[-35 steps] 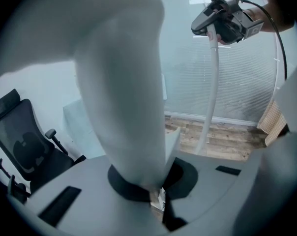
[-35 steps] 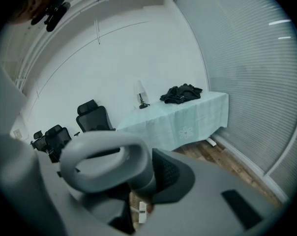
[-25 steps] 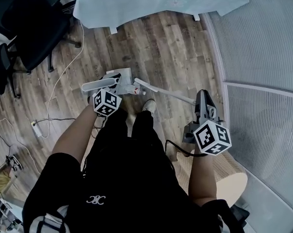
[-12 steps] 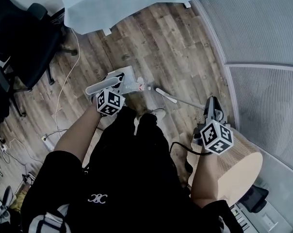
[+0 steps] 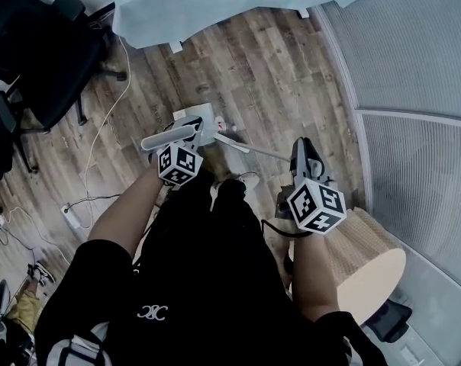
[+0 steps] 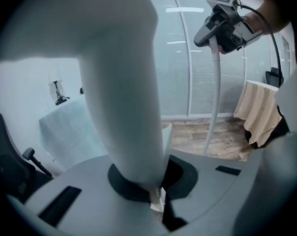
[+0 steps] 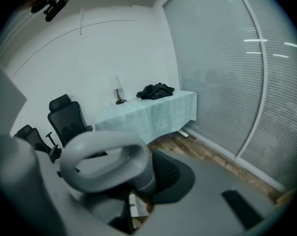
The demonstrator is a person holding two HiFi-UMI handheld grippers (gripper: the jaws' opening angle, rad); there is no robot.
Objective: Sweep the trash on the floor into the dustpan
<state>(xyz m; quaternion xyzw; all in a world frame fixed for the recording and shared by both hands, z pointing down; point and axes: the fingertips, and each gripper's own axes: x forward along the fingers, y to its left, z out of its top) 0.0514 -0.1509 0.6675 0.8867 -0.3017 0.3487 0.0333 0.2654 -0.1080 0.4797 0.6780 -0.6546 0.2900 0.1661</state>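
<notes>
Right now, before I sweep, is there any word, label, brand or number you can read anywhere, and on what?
No word or number is readable in any view.
Left marker cube, right marker cube: black-and-white square patterns, no letters.
Shirt: small white emblem, too small to read.
Tablecloth: flower motif, no text.
Dustpan handle, broom handle: no label seen.

Trash [image 5: 220, 122] by dustpan [image 5: 198, 116]: tiny specks, can't ID. Dustpan half behind left gripper [image 5: 175, 145]. Broom [image 5: 252, 149] head too small. Table [image 5: 215, 6] cropped up top.
</notes>
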